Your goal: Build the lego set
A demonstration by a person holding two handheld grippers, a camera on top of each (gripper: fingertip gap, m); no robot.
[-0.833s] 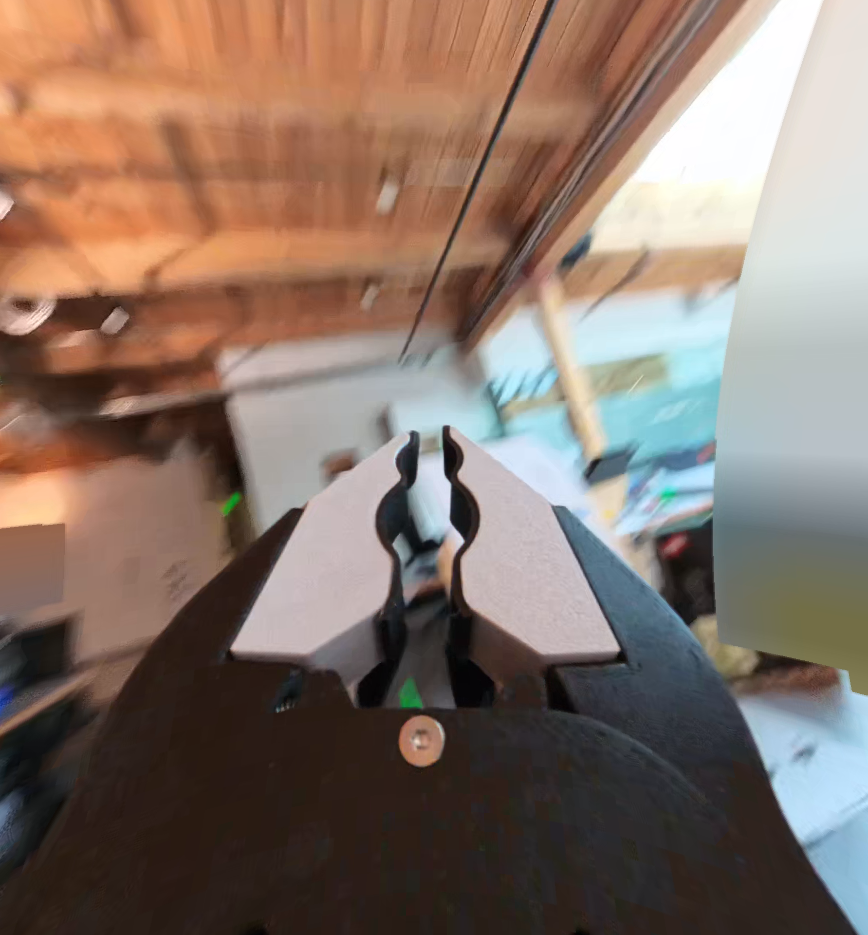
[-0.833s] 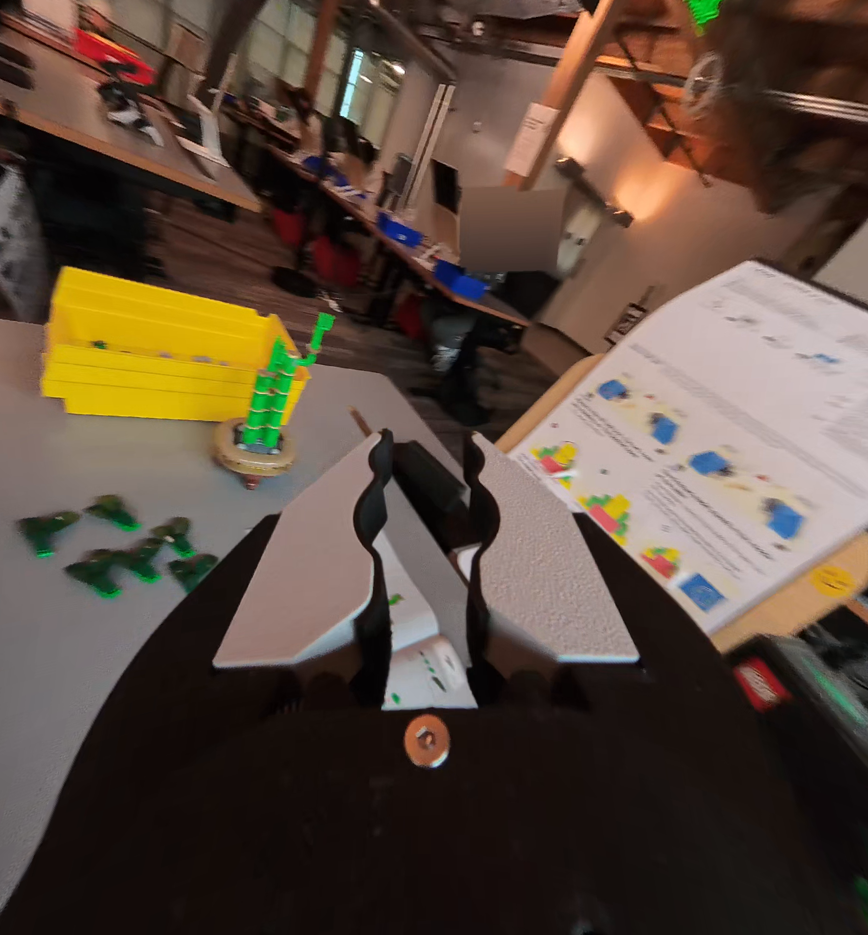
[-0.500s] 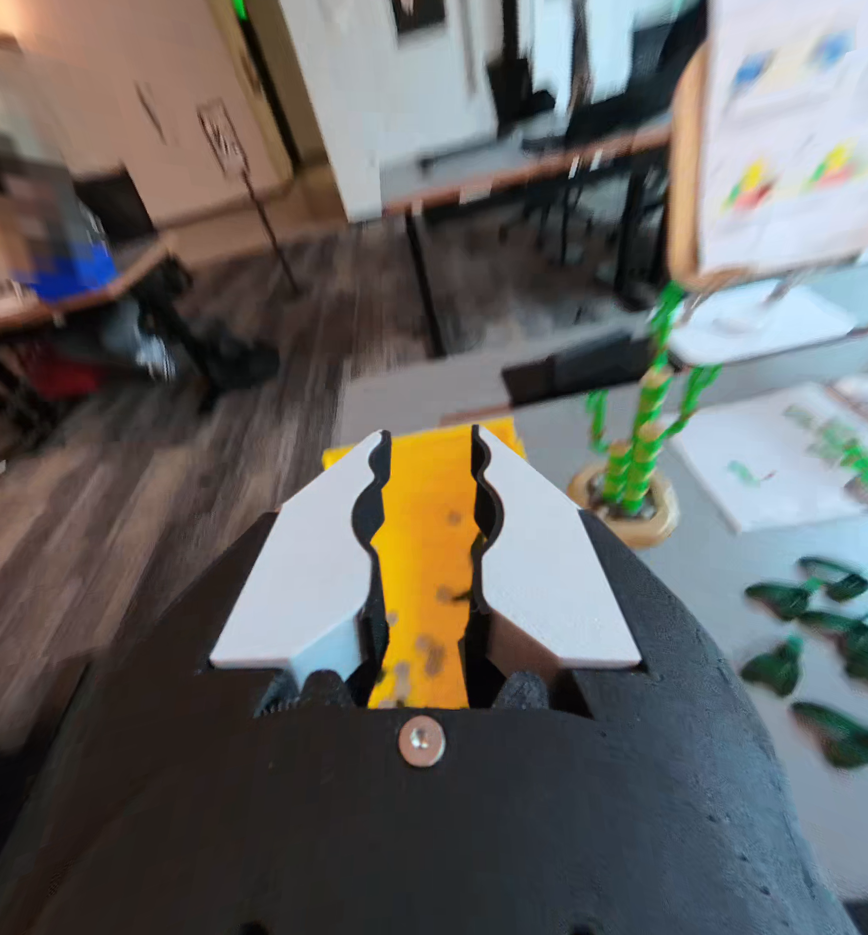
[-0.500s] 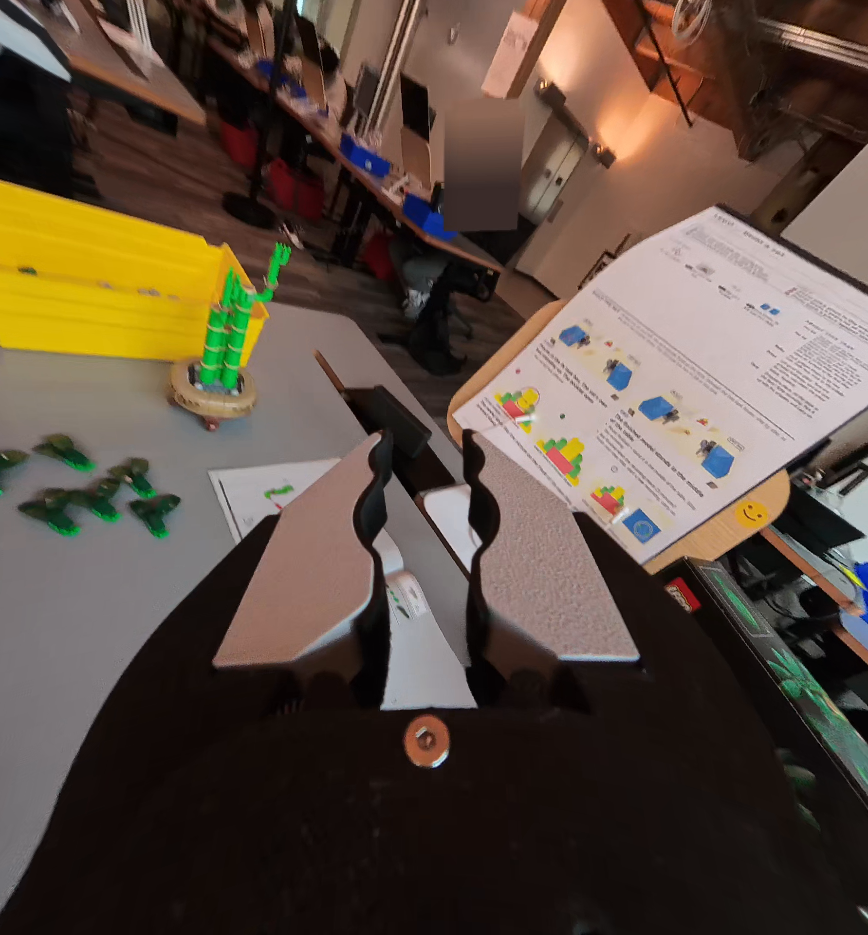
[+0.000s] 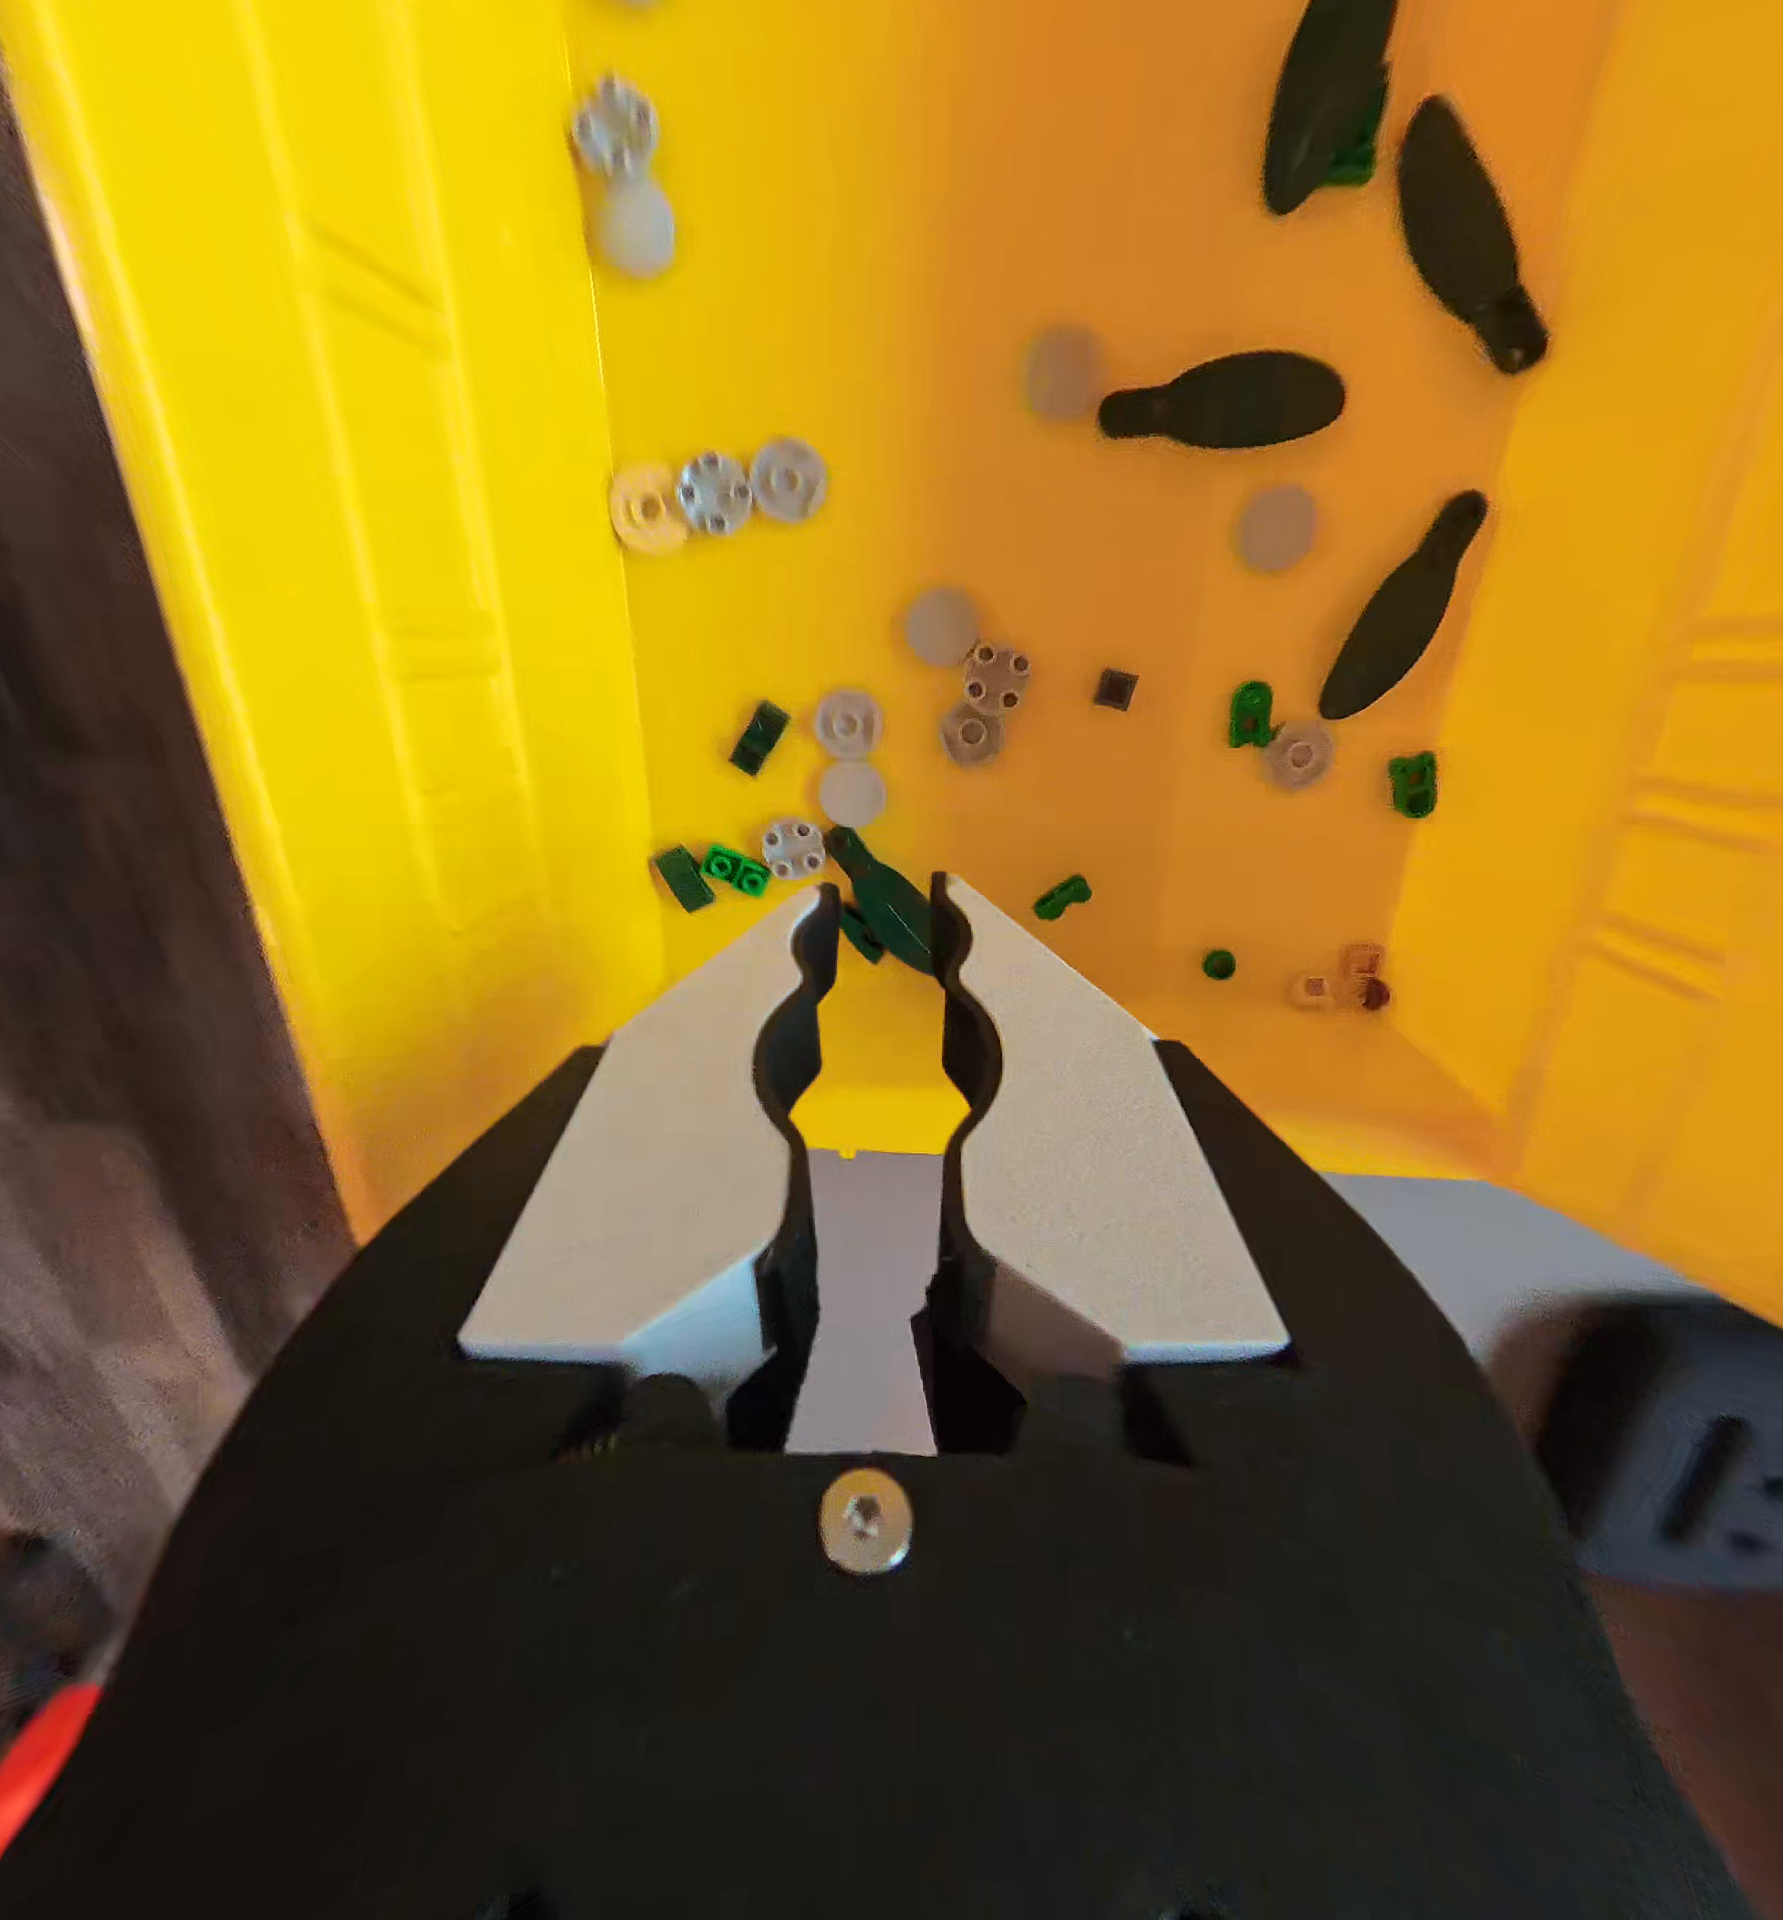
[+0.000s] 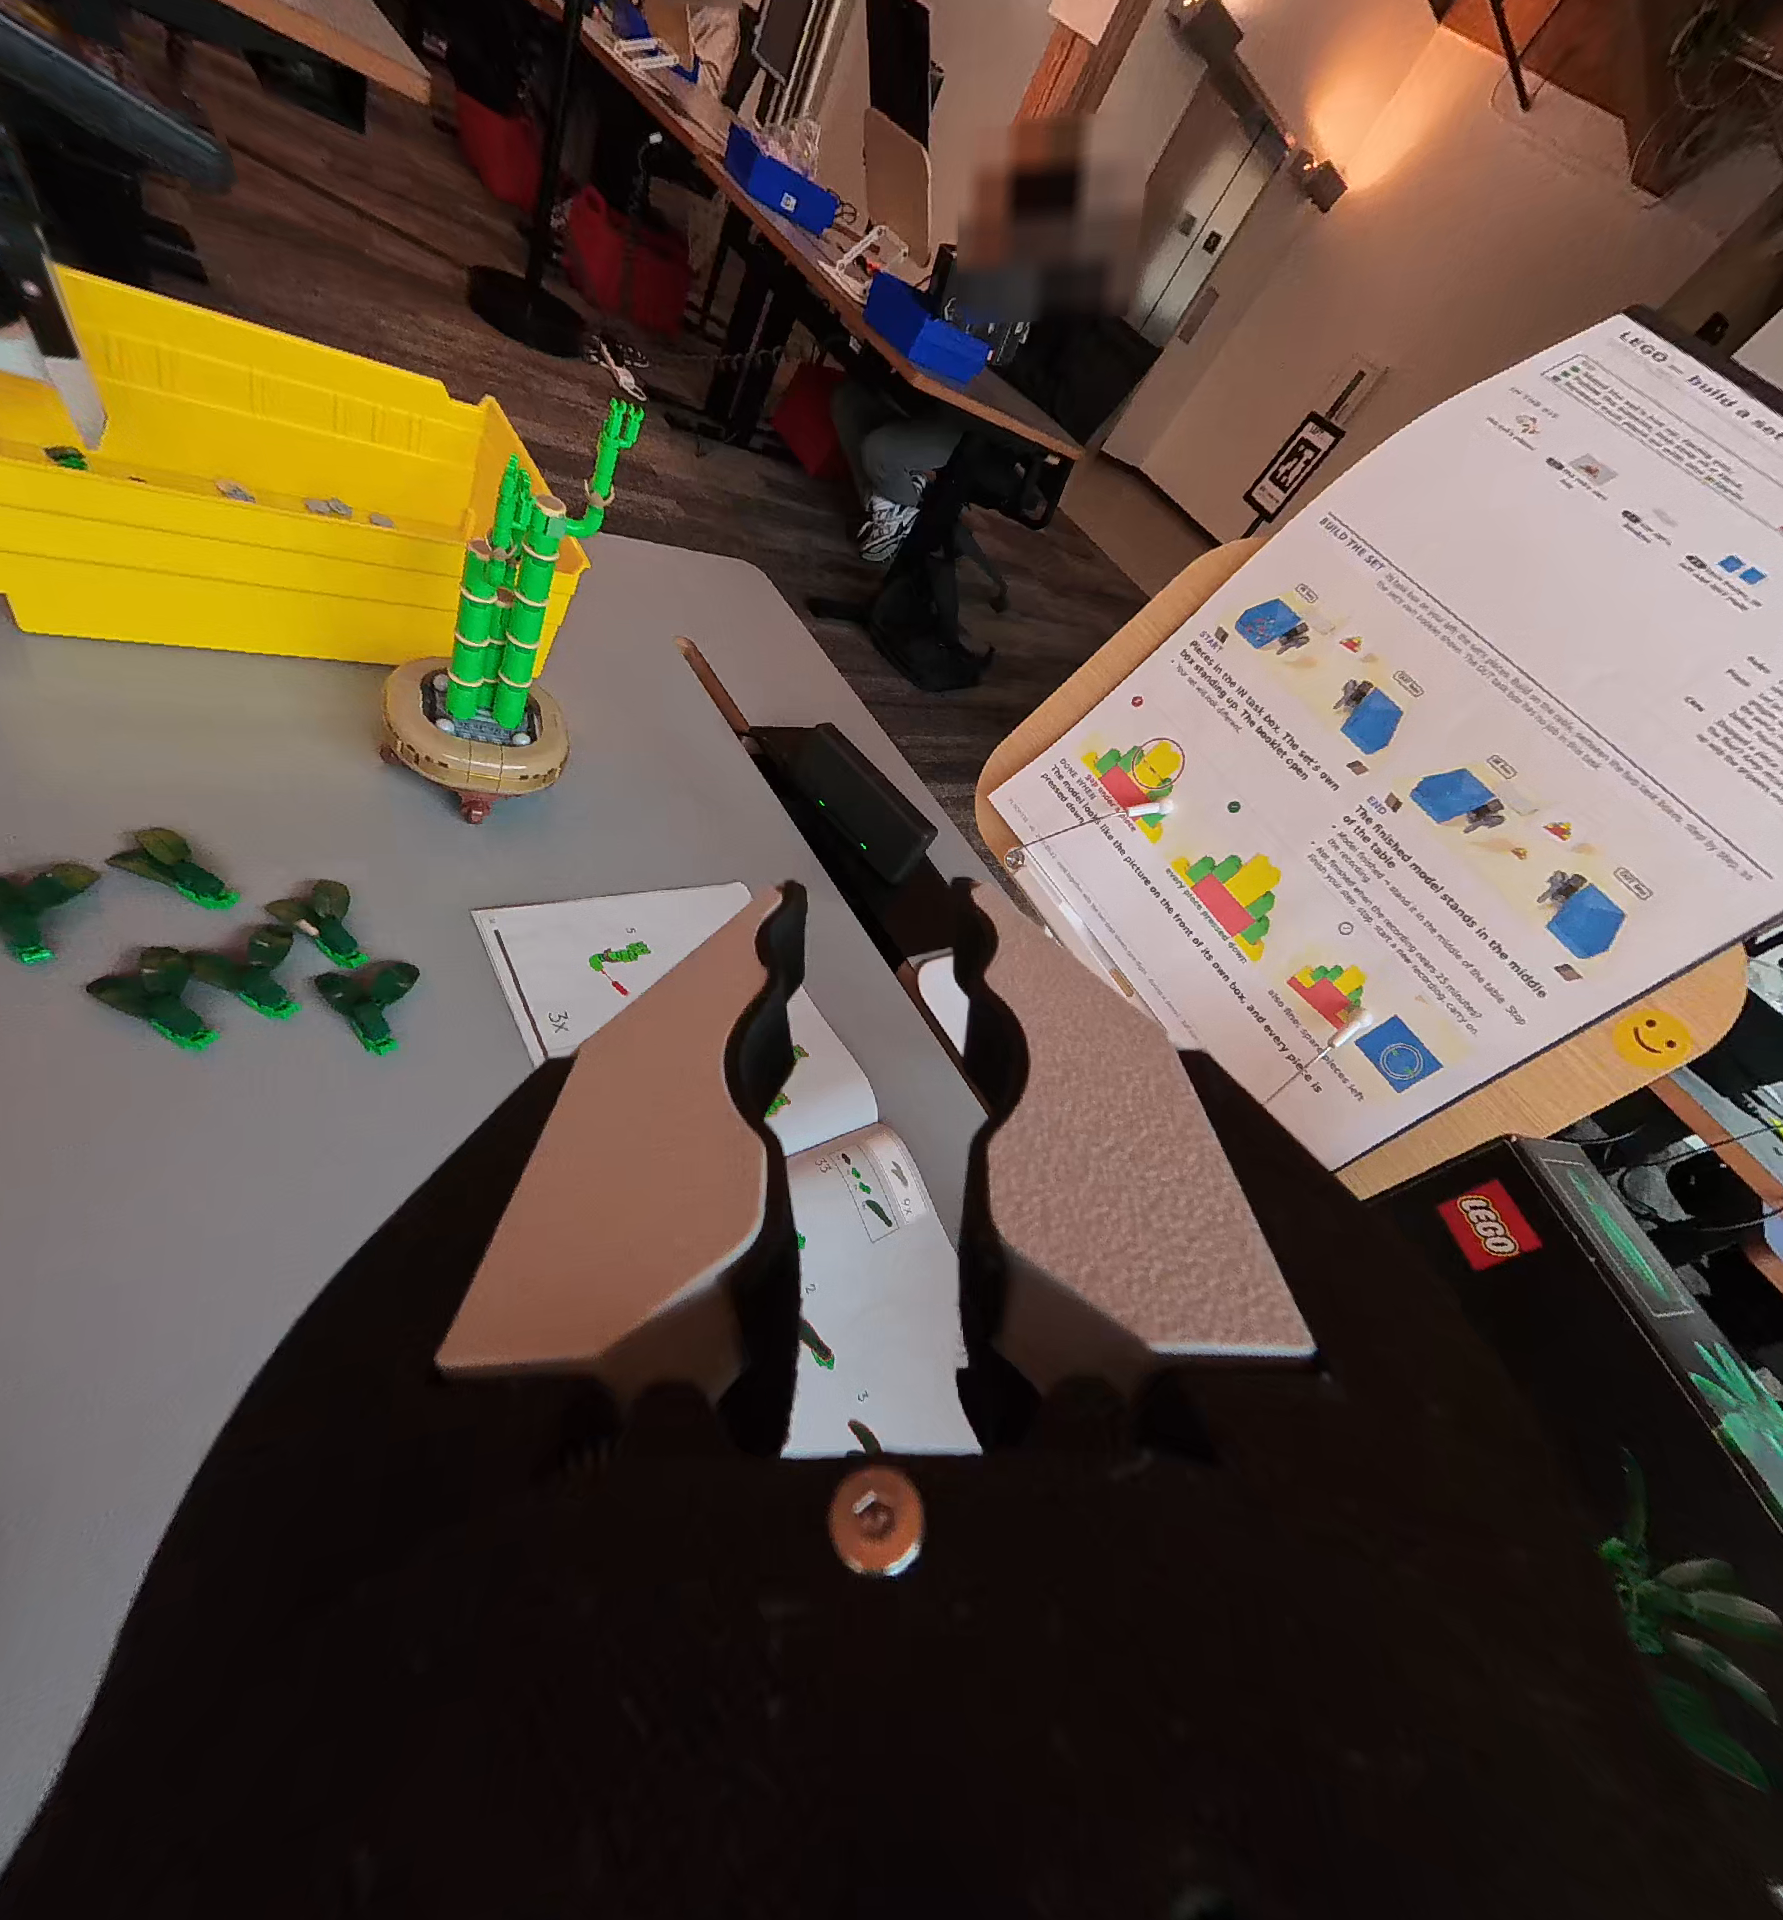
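In the left wrist view I look down into the yellow bin [image 5: 970,187], which holds several loose grey round plates [image 5: 788,480], small green bricks [image 5: 733,868] and dark green leaves [image 5: 1219,400]. My left gripper [image 5: 882,896] is open over the bin, and a dark green leaf [image 5: 885,902] lies below, between its tips. My right gripper [image 6: 882,896] is open and empty, held above the open instruction booklet [image 6: 606,961]. The green bamboo model [image 6: 502,644] stands in its tan pot on the grey table [image 6: 139,1195], next to the yellow bin [image 6: 243,582]. Several green leaf assemblies [image 6: 243,971] lie at the left.
A printed instruction sheet on a wooden board [image 6: 1438,748] stands at the right, with the black set box [image 6: 1552,1247] below it. A black device [image 6: 851,800] sits at the table's far edge. A dark block [image 5: 1718,1455] lies right of the left gripper. My right fingertips sit around 60 cm from my left ones.
My left gripper has swung down from the ceiling to the room and now points into the yellow bin, with its jaws wider. My right gripper has tilted down a little over the booklet.
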